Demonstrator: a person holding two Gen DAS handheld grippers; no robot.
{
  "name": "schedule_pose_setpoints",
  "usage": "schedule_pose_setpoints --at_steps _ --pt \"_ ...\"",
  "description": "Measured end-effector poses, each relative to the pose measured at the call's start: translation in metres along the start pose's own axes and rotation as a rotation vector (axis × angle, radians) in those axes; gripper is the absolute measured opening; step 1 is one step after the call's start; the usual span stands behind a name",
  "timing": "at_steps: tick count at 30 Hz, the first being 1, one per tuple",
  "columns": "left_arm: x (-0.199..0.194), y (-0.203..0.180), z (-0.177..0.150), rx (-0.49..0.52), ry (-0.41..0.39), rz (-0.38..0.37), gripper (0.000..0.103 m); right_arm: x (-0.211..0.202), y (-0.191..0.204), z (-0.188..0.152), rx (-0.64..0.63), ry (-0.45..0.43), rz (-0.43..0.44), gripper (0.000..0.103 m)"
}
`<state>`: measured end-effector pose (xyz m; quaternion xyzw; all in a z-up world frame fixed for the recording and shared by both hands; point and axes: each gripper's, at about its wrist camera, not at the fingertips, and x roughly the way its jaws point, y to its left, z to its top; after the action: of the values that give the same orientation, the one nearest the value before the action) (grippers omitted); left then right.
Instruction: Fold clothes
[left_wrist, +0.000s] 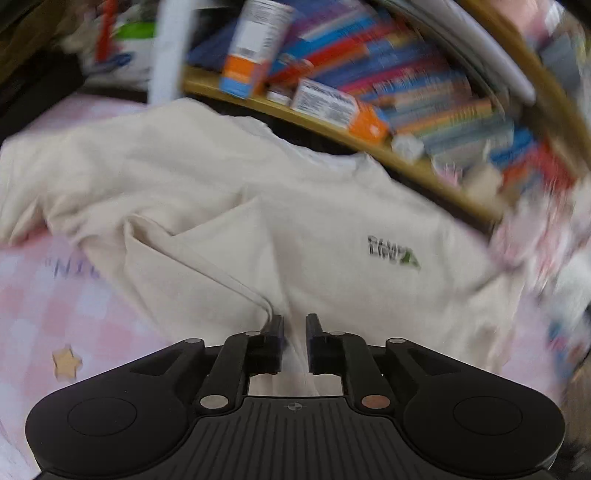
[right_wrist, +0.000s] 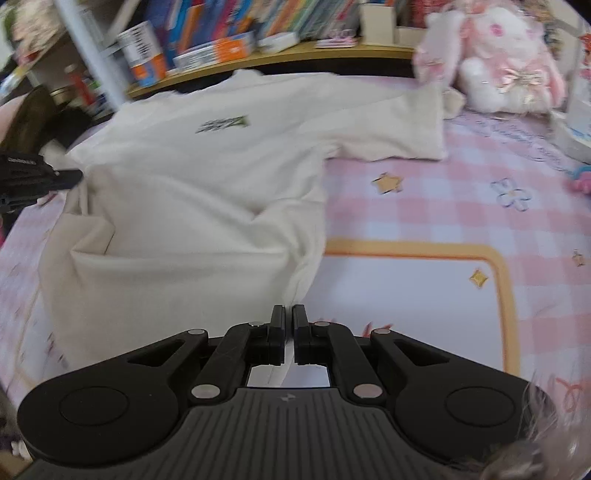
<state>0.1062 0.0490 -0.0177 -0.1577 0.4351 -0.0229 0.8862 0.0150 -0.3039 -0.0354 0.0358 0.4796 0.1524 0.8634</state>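
While the cream cotton T-shirt (left_wrist: 229, 206) lies spread on the pink checked bedsheet (right_wrist: 424, 206), the left gripper (left_wrist: 294, 325) pinches its hem fabric between narrowly parted fingers; the right gripper (right_wrist: 289, 314), nearly closed, clamps the hem's right corner.

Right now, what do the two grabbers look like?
Both are matte black plastic. The left gripper and right gripper each have two short flat fingers on hinged link arms with round silver pins, one pin coppery on the left. Behind sits a ribbed grey plate between two round black lobes. No cables or sleeves show.
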Motion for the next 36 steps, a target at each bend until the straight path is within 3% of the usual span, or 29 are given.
schedule_pose_setpoints --at_steps 2,3,4,6,10,13,17,22,26,27,28,29,30,32,36 --pt "-0.017 0.002 -0.003 0.037 -0.05 0.0 0.033 -0.004 0.002 0.002 -0.026 -0.02 -0.017 0.009" --pt "-0.028 0.01 -0.009 0.033 -0.075 0.013 0.045 -0.008 0.005 0.001 -0.06 -0.036 -0.016 0.017" --pt "-0.039 0.018 -0.014 0.029 -0.1 0.026 0.049 -0.012 0.008 -0.002 -0.11 -0.041 -0.006 0.035" --pt "-0.051 0.034 -0.026 0.001 -0.104 0.059 0.049 -0.019 0.016 -0.009 -0.21 -0.052 0.014 0.045" --pt "-0.053 0.059 -0.04 -0.087 -0.067 0.095 0.049 -0.027 0.03 -0.025 -0.395 -0.01 0.122 0.046" --pt "-0.042 0.063 -0.036 -0.142 -0.076 0.074 0.049 -0.025 0.038 -0.037 -0.462 0.088 0.241 0.047" --pt "-0.029 0.053 -0.023 -0.181 -0.072 0.033 0.05 -0.022 0.045 -0.045 -0.503 0.141 0.261 0.046" --pt "-0.01 0.035 -0.004 -0.127 -0.057 0.082 0.05 -0.026 0.045 -0.054 -0.505 0.142 0.256 0.044" --pt "0.006 0.022 0.003 -0.107 0.002 0.087 0.049 -0.027 0.051 -0.061 -0.537 0.125 0.234 0.037" --pt "0.01 0.019 0.001 -0.089 0.022 0.1 0.044 -0.027 0.052 -0.062 -0.543 0.119 0.221 0.03" --pt "0.013 0.017 -0.001 -0.074 0.038 0.108 0.023 -0.027 0.052 -0.062 -0.549 0.112 0.208 0.023" --pt "0.014 0.018 -0.004 -0.074 0.043 0.102 0.009 -0.027 0.051 -0.062 -0.549 0.107 0.196 0.019" --pt "0.01 0.022 -0.006 -0.101 0.037 0.085 0.005 -0.027 0.049 -0.061 -0.532 0.106 0.183 0.009" --pt "-0.01 0.034 -0.011 -0.183 -0.017 0.041 0.004 -0.027 0.044 -0.058 -0.499 0.104 0.159 0.001" --pt "-0.077 0.048 -0.027 -0.261 -0.14 -0.038 0.004 -0.031 0.035 -0.057 -0.41 0.091 0.104 0.0"
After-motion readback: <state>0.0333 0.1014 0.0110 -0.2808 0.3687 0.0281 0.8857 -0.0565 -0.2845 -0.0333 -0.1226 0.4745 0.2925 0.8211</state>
